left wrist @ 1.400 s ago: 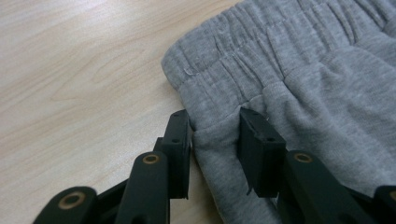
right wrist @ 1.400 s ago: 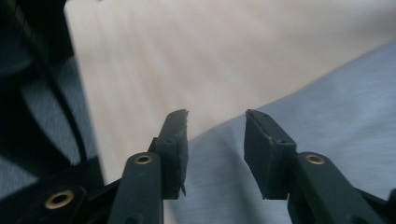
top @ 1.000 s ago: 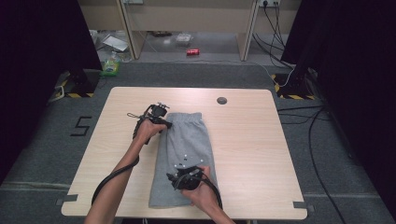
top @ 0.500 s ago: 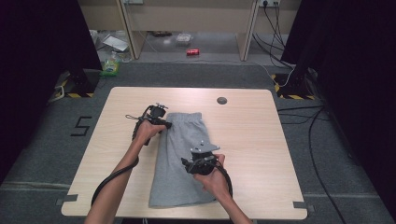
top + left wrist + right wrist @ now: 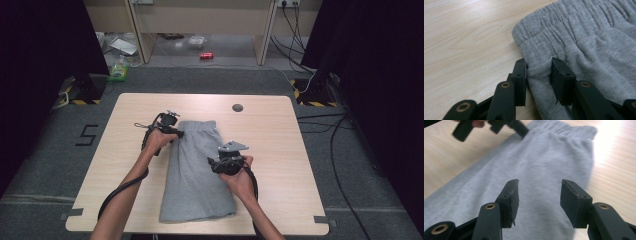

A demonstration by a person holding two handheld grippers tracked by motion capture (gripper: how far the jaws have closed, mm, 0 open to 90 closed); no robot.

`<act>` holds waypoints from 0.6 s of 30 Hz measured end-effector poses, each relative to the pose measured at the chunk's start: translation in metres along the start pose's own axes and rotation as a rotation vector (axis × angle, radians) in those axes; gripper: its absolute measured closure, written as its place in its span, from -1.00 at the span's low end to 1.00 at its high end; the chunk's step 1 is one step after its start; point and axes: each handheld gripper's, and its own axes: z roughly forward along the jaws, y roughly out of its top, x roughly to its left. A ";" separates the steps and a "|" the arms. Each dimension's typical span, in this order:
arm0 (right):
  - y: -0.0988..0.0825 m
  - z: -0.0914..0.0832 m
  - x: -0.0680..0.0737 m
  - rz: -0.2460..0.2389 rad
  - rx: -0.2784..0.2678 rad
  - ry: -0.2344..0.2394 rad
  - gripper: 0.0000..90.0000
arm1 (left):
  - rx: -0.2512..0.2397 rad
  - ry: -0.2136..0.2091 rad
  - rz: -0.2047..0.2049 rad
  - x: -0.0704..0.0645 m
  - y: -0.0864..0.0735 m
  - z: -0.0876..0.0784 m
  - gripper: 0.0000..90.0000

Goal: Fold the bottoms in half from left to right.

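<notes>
high view is showing the light wood table carrying everything, with a dark round grommet sitting near its far edge, right of centre. grey shorts are lying folded lengthwise down the middle of the table, waistband toward the far edge, hem reaching close to the near edge.

left gripper is sitting at the far-left corner of the shorts, at the waistband end, with the person's left hand wrapping its body and a black cable trailing back along the forearm toward the near edge. left gripper view is showing the jaws pinching a fold of grey fabric just under the elastic waistband, at the left edge of the shorts; cloth is bunching up between the pads, bare table lying beside it.

right gripper is hovering over the right edge of the shorts, about mid-length, with the right hand behind it and the grey three-cornered plate on top. right gripper view is showing its jaws standing apart, having just been opening, nothing between the pads, grey fabric lying below and ahead, left gripper showing at the far waistband corner.
</notes>
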 end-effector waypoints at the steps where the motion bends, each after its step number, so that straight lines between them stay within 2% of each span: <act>1: 0.001 0.000 -0.003 0.005 -0.001 -0.006 0.10 | 0.001 0.000 0.000 0.000 0.000 0.000 0.46; 12: 0.008 0.009 -0.029 0.041 0.001 -0.035 0.00 | 0.014 0.005 -0.005 -0.001 0.002 0.000 0.46; 18: 0.012 0.014 -0.037 0.045 0.003 -0.035 -0.04 | 0.015 0.001 -0.002 0.000 0.002 0.000 0.46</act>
